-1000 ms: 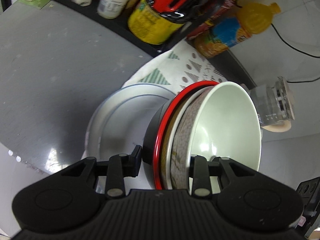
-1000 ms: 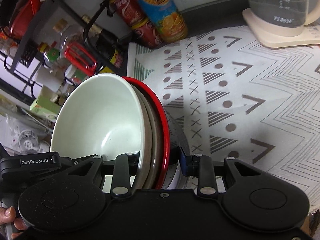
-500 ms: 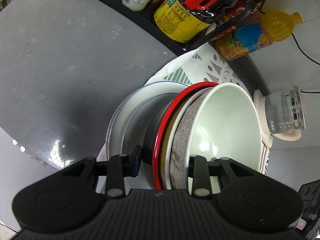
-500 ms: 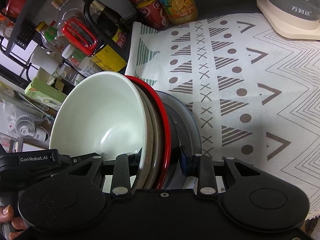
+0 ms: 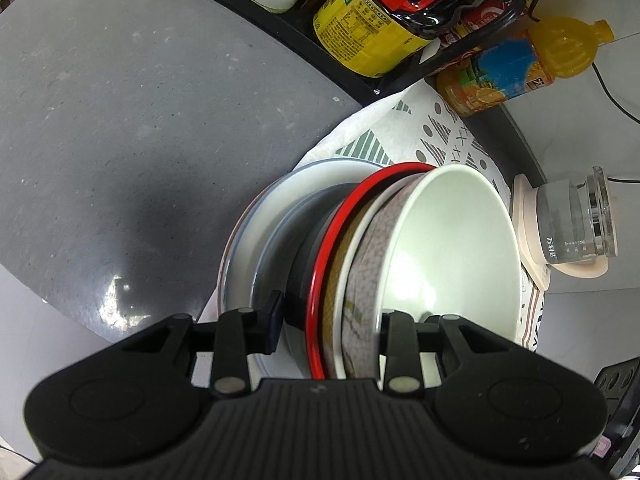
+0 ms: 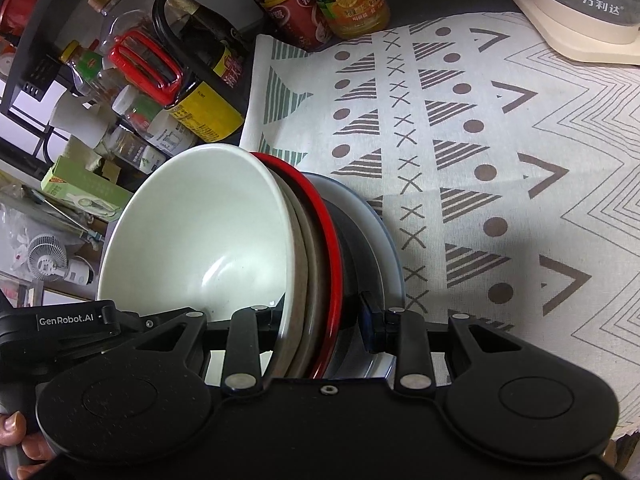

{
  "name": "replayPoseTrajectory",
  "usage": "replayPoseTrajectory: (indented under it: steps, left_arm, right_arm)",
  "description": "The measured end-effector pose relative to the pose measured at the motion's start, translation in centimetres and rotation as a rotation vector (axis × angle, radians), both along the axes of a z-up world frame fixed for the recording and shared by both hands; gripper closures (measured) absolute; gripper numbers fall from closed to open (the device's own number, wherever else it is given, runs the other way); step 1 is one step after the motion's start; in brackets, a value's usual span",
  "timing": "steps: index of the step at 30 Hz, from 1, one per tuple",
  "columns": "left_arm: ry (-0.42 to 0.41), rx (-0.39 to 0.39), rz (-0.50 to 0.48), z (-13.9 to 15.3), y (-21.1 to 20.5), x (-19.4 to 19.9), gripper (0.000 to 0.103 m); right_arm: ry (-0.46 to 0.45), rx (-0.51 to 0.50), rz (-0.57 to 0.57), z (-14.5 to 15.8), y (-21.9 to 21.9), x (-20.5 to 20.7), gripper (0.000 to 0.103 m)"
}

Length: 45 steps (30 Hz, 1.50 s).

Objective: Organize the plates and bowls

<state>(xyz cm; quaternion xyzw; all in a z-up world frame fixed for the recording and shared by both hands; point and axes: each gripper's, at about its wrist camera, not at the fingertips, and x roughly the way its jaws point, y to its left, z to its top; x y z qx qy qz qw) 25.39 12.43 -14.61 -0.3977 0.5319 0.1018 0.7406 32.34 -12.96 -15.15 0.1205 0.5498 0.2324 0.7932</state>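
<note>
A nested stack of bowls [image 5: 440,256] is held between both grippers: a pale green-white bowl on the inside, a speckled beige one, and a black bowl with a red rim [image 5: 320,276] on the outside. My left gripper [image 5: 332,320] is shut on one side of the stack. My right gripper [image 6: 316,320] is shut on the opposite side of the stack [image 6: 200,232]. Right behind the stack lies a grey-white plate [image 5: 248,256] on the patterned cloth; it also shows in the right wrist view [image 6: 384,240]. I cannot tell whether the stack's base touches the plate.
A black rack holds sauce bottles and jars [image 5: 360,28]. An orange juice bottle [image 5: 520,64] and red cans [image 6: 292,4] stand beside it. A glass kettle [image 5: 572,220] sits on a cream base [image 6: 576,32]. Grey countertop [image 5: 120,128] and patterned cloth [image 6: 500,160] surround the plate.
Both grippers have carried the bowl stack closer to the grey-white plate, which now sits right behind the stack. The grip on the bowls is unchanged.
</note>
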Motion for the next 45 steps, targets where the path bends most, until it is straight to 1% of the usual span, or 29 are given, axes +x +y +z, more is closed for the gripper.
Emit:
replayPoseTrajectory:
  steps: [5, 9, 10, 12, 14, 16, 18, 20, 24, 26, 28, 33, 35, 36, 37, 40, 43, 45]
  left_arm:
    - [0.007, -0.001, -0.013, 0.0, 0.2, 0.5, 0.071]
    - [-0.002, -0.005, -0.019, 0.0, 0.2, 0.1, 0.071]
    - [-0.004, -0.001, -0.02, 0.1, 0.2, 0.0, 0.07]
    - [-0.009, 0.017, -0.037, 0.4, -0.1, 0.0, 0.069]
    - [-0.014, 0.026, -0.052, 0.8, -0.2, 0.0, 0.067]
    - [-0.015, 0.036, -0.064, 1.1, -0.3, 0.1, 0.066]
    - [-0.027, 0.039, -0.063, 1.4, -0.2, 0.0, 0.063]
    - [-0.037, 0.047, -0.068, 1.8, -0.3, -0.1, 0.054]
    - [-0.06, 0.08, -0.106, 2.9, -0.3, -0.1, 0.043]
    - [-0.074, 0.096, -0.118, 3.4, -0.2, -0.2, 0.037]
    - [-0.087, 0.106, -0.134, 3.9, -0.1, -0.2, 0.036]
    - [-0.128, 0.127, -0.204, 4.9, -0.3, -0.3, 0.032]
    - [-0.148, 0.15, -0.241, 5.3, -0.6, -0.3, 0.027]
    - [-0.154, 0.161, -0.253, 5.4, -0.6, -0.3, 0.026]
    - [-0.157, 0.168, -0.262, 5.6, -0.7, -0.3, 0.026]
    - [-0.166, 0.168, -0.279, 6.1, -0.9, -0.3, 0.024]
    - [-0.188, 0.177, -0.294, 6.6, -1.3, -0.5, 0.019]
    - [-0.19, 0.187, -0.305, 6.9, -1.8, -0.6, 0.019]
  right_arm:
    - [-0.015, -0.001, -0.008, 0.0, 0.2, 0.1, 0.07]
    - [-0.001, 0.007, -0.013, 0.1, 0.2, 0.1, 0.068]
    - [-0.015, 0.007, -0.016, 0.3, 0.2, 0.0, 0.067]
    - [-0.05, -0.002, -0.008, 0.9, 0.3, -0.3, 0.064]
    - [-0.07, 0.001, -0.017, 1.3, 0.3, -0.4, 0.055]
    - [-0.083, 0.002, -0.031, 1.7, 0.2, -0.5, 0.051]
    - [-0.093, -0.001, -0.047, 1.9, 0.0, -0.8, 0.048]
    - [-0.106, -0.005, -0.063, 2.2, -0.3, -1.1, 0.041]
    - [-0.138, 0.003, -0.114, 2.9, -1.0, -1.9, 0.037]
    - [-0.156, 0.009, -0.139, 3.3, -1.2, -2.4, 0.031]
    - [-0.182, 0.007, -0.166, 3.9, -1.5, -3.1, 0.026]
    - [-0.225, 0.009, -0.244, 4.9, -2.2, -4.8, 0.024]
    - [-0.232, 0.031, -0.281, 5.2, -2.7, -5.5, 0.02]
    - [-0.237, 0.035, -0.302, 5.3, -2.9, -5.9, 0.018]
    - [-0.242, 0.033, -0.32, 5.5, -3.2, -6.3, 0.016]
    - [-0.255, 0.025, -0.357, 5.9, -4.0, -7.7, 0.014]
    - [-0.267, 0.008, -0.396, 6.0, -4.8, -9.0, 0.012]
    - [-0.273, 0.001, -0.42, 6.1, -5.5, -9.8, 0.011]
